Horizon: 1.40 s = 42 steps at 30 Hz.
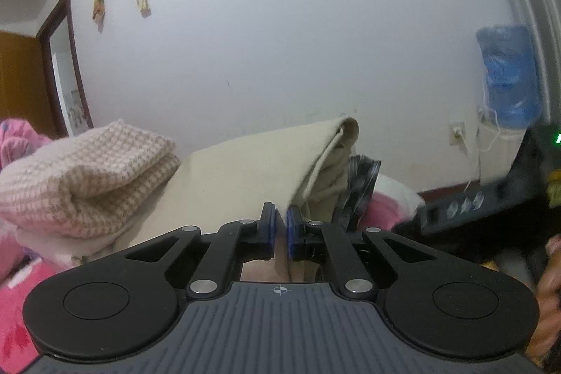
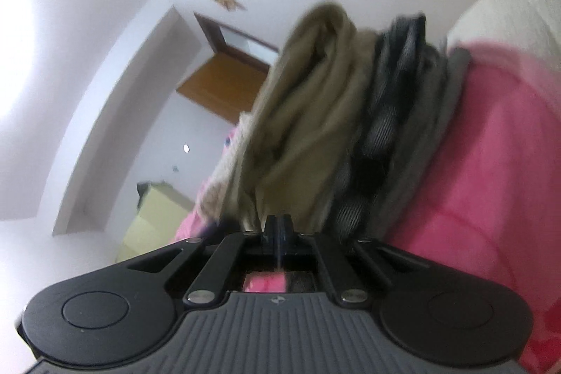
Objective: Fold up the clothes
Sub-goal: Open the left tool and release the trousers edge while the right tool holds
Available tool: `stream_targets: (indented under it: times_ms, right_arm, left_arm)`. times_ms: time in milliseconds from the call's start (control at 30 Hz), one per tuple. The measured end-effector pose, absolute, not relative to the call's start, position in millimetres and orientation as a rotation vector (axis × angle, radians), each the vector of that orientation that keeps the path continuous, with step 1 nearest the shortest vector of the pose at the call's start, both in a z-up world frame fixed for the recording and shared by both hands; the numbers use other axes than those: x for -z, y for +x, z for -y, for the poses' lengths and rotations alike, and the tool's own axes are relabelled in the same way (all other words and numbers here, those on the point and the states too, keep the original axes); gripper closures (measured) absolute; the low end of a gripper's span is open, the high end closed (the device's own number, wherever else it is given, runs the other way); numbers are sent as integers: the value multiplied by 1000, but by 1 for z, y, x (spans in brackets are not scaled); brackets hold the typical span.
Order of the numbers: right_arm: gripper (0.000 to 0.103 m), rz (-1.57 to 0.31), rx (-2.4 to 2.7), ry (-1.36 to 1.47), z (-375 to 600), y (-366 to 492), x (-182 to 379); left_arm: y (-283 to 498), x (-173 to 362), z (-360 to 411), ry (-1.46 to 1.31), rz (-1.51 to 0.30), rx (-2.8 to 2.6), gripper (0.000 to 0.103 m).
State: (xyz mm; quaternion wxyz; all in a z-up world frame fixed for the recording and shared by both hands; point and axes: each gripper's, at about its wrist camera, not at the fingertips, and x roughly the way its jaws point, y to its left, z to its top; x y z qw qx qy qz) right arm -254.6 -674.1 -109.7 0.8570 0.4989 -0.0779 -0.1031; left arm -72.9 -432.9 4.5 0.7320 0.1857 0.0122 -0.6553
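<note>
A beige garment (image 1: 252, 163) is lifted off the pink bedding, its fold rising to a peak. My left gripper (image 1: 281, 230) is shut on its near edge, and the cloth runs down between the blue pads (image 1: 270, 230). In the right wrist view, which is rolled sideways and blurred, the same beige garment (image 2: 308, 114) hangs bunched in front of my right gripper (image 2: 277, 226). That gripper's jaws are shut, with the garment's edge pinched at the tips. A black gripper body (image 1: 473, 209) and a person's hand (image 1: 550, 286) show at the right edge of the left wrist view.
A folded pink-and-white checked knit (image 1: 87, 170) lies at the left, on the beige cloth. A dark grey patterned garment (image 2: 392, 93) lies beside the beige one on the pink bedding (image 2: 498, 163). A blue water bottle (image 1: 508, 76) stands by the far wall. A brown door (image 2: 224, 86) is behind.
</note>
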Motion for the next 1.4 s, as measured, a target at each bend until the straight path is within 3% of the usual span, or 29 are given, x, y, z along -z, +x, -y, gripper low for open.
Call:
stream_targets:
  times_ms: [200, 633, 767, 967, 1100, 1233, 1333, 1400]
  right_arm:
    - [101, 149, 167, 1019, 682, -218, 99]
    - [102, 23, 155, 1067, 702, -229, 100]
    - [101, -1, 220, 1042, 694, -252, 96]
    - [100, 187, 460, 757, 683, -326, 47]
    - [101, 144, 495, 355, 672, -300, -1]
    - [103, -131, 664, 158, 696, -241, 45]
    - [103, -74, 650, 186, 697, -254, 76]
    - [103, -103, 656, 171, 695, -257, 61]
  left_arm:
    - [-63, -12, 432, 380, -66, 1454, 98]
    - [-60, 0, 436, 369, -140, 1499, 98]
    - [-76, 13, 438, 488, -31, 1478, 97]
    - [-81, 18, 440, 505, -6, 1472, 88]
    - [-82, 18, 441, 503, -16, 1470, 84]
    - [-78, 17, 442, 495, -66, 1509, 84]
    - [-77, 18, 441, 487, -68, 1513, 84]
    - [-76, 19, 441, 483, -66, 1512, 84]
